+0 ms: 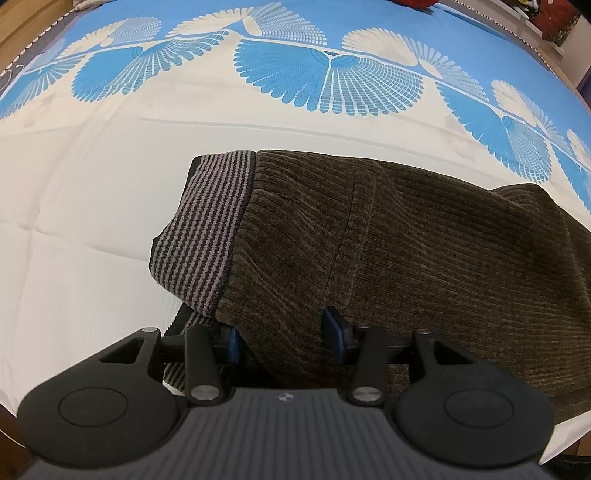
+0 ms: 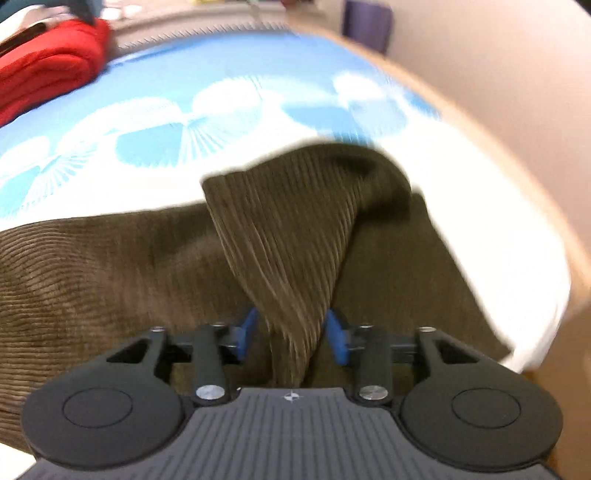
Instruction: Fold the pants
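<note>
Dark olive corduroy pants lie on the bed, their grey striped waistband toward the left. My left gripper is at the near edge beside the waistband, its blue pads closed on a thick bunch of the fabric. In the right wrist view the pants stretch off to the left. A fold of the leg is pulled up into a taut cone that runs into my right gripper. The blue pads sit against both sides of that fold. The picture is blurred by motion.
The bed sheet is cream with blue fan prints. A red folded cloth lies at the far left of the bed. The bed's wooden edge curves along the right, with a wall beyond and a purple object at the back.
</note>
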`<state>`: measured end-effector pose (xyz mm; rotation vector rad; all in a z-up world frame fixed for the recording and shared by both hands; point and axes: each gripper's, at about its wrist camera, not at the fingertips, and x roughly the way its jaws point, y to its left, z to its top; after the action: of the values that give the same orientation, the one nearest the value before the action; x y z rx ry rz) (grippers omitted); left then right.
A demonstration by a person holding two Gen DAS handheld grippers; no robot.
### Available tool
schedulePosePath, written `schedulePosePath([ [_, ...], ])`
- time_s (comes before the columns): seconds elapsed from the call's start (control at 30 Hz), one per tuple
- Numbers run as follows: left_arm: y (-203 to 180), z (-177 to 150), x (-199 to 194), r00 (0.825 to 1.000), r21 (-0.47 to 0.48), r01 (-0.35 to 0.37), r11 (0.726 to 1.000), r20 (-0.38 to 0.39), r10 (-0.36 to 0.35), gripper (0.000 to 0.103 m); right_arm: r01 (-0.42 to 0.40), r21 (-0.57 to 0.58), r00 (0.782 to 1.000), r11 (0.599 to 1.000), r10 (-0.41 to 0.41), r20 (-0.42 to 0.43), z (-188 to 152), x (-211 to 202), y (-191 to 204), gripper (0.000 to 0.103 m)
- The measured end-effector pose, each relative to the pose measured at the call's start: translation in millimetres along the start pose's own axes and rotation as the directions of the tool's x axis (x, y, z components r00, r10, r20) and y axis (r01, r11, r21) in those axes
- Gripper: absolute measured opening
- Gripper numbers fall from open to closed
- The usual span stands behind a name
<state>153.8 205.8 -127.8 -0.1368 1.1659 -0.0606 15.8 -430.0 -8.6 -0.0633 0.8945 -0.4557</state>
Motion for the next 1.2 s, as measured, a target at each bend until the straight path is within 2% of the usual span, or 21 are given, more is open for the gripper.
schedulePosePath([
  [0.1,0,1,1,1.0,0.004,0.001,1.0,-0.002,-0.001,0.05,0.056,-0.156,0.998,0.986,-0.049,0.051,6,10,20,0.048],
  [0.2,2,2,2,1.0,0.003,0.006,1.0,-0.005,-0.006,0.05,0.076,-0.267,0.997,0.961,-0.066,0.045,5,23,34,0.048],
  [0.3,1,2,3,1.0,0.006,0.004,1.0,-0.004,-0.004,0.051,0.095,-0.335,0.995,0.937,-0.094,0.021,6,35,42,0.048],
  [0.4,1,2,4,1.0,0.005,0.008,1.0,-0.005,-0.008,0.051,0.126,-0.349,0.99,0.929,-0.138,-0.01,9,45,43,0.048],
  [0.47,1,2,5,1.0,0.002,0.01,1.0,-0.006,-0.01,0.051,0.146,-0.338,0.986,0.93,-0.165,-0.031,8,51,42,0.046],
  [0.53,0,2,5,1.0,0.003,0.009,1.0,-0.005,-0.009,0.051,0.146,-0.312,0.984,0.939,-0.171,-0.057,8,55,36,0.041],
  [0.57,0,2,5,1.0,0.003,0.007,1.0,-0.005,-0.007,0.051,0.142,-0.29,0.984,0.947,-0.167,-0.064,9,56,32,0.022],
  [0.6,0,2,5,1.0,0.004,0.006,1.0,-0.004,-0.006,0.051,0.141,-0.261,0.985,0.955,-0.163,-0.062,11,55,27,0.01],
  [0.67,-1,2,4,1.0,0.003,0.004,1.0,-0.004,-0.004,0.051,0.15,-0.193,0.986,0.97,-0.16,-0.037,14,48,15,0.008],
  [0.73,-1,2,4,1.0,0.007,0.001,1.0,-0.003,-0.001,0.051,0.167,-0.063,0.986,0.984,-0.167,0.006,19,36,-5,0.008],
  [0.77,-2,2,4,1.0,0.009,-0.001,1.0,-0.002,0.001,0.051,0.173,0.04,0.985,0.984,-0.173,0.019,22,30,-21,0.007],
  [0.83,-1,2,3,1.0,0.011,-0.002,1.0,-0.001,0.002,0.051,0.165,0.276,0.984,0.947,-0.175,0.013,19,18,-58,0.007],
  [0.9,-1,2,3,1.0,0.012,-0.003,1.0,0.0,0.003,0.051,0.118,0.517,0.992,0.848,-0.118,-0.034,4,14,-96,0.007],
  [0.93,-1,2,3,1.0,0.011,-0.003,1.0,0.0,0.003,0.051,0.11,0.591,0.994,0.799,-0.085,-0.07,-6,16,-109,0.007],
  [1.07,-2,1,2,1.0,0.01,-0.007,1.0,-0.003,0.007,0.051,0.121,0.785,0.978,0.607,0.06,-0.197,-48,29,-142,0.008],
  [1.13,-2,1,1,1.0,0.012,-0.008,1.0,-0.001,0.008,0.051,0.114,0.82,0.973,0.562,0.104,-0.207,-60,31,-149,0.009],
  [1.2,-2,0,1,1.0,0.015,-0.011,1.0,-0.001,0.011,0.051,0.092,0.825,0.975,0.557,0.118,-0.189,-62,28,-150,0.012],
])
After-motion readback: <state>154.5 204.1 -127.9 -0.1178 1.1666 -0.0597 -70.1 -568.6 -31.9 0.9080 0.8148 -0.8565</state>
